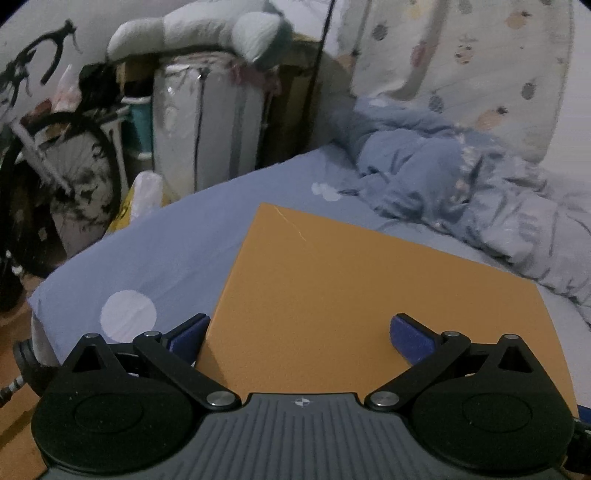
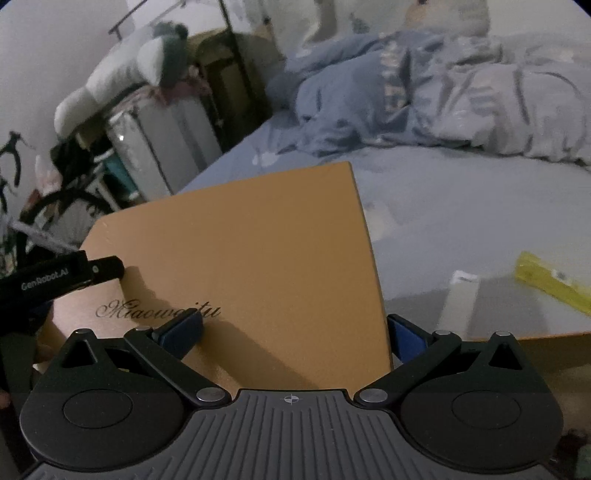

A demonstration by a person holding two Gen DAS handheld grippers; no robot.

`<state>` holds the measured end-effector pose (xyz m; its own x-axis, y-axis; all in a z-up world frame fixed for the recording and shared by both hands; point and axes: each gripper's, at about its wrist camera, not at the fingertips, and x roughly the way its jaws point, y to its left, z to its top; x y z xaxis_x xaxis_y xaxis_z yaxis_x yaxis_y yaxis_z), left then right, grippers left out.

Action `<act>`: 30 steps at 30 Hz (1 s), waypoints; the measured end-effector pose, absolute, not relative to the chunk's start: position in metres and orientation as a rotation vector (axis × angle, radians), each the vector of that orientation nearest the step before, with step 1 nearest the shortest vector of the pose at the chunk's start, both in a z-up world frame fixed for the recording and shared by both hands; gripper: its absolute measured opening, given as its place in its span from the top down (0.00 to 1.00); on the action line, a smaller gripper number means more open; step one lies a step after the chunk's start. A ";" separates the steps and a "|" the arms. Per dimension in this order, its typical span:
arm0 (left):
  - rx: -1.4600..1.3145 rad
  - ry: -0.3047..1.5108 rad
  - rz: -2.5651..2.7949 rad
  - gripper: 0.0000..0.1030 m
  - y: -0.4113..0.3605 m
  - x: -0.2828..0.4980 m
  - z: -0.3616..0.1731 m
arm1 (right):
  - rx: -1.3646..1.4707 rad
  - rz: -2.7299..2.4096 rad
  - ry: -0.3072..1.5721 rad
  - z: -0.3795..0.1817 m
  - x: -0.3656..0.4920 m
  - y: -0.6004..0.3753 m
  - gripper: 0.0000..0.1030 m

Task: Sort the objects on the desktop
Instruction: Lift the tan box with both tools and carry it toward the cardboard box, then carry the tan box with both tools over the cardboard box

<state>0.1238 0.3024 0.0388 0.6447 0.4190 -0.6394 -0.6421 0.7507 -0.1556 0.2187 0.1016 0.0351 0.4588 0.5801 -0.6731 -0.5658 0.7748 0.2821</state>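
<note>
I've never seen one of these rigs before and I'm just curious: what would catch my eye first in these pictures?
Most striking is the big orange box, lying flat on the blue bedsheet, with cursive lettering on its lid. Both claws are open over its near end: the left claw straddles its left edge, the right claw its right edge. Behind it a rumpled blue duvet is heaped, and a yellow packet lies on the sheet to the right.

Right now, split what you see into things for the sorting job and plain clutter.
For the job:
- orange box, straddled by the open jaws of both the left gripper and the right gripper
- yellow packet
- white carton

Clutter:
- blue duvet
- bicycle
- plush toy
</note>
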 end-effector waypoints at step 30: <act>-0.321 0.575 0.384 0.00 0.115 0.137 0.092 | 0.107 0.477 0.714 0.101 0.174 -0.153 0.00</act>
<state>0.1371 0.1149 0.0918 0.7726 0.2601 -0.5792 -0.4356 0.8808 -0.1856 0.1745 -0.1526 0.1008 0.6541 0.4553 -0.6041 -0.3837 0.8879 0.2537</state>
